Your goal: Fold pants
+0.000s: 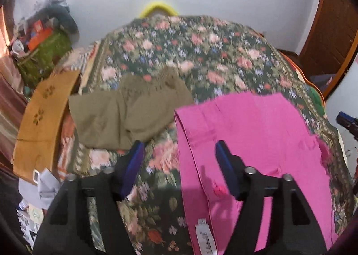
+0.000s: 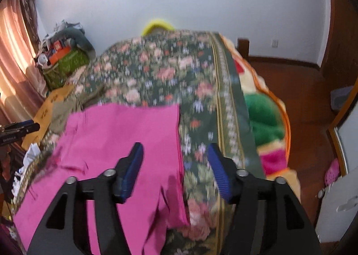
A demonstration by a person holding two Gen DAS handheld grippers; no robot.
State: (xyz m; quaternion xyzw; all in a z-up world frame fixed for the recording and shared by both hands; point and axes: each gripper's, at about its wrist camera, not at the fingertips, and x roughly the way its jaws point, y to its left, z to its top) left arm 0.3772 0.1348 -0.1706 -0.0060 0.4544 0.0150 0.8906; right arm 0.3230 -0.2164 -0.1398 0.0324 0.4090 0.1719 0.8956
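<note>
Above the pink pants' (image 1: 250,143) long edges, each hand-held gripper (image 1: 179,154) (image 2: 175,156) hangs spread, empty.

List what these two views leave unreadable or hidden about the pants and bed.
- White care label on the bright pink cotton pants: print too blurred, left wrist view.
- Pink pants' near end: cut off by the frame bottom and right gripper, right wrist view.
- Olive-green folded garment: type unclear, blurred.
</note>
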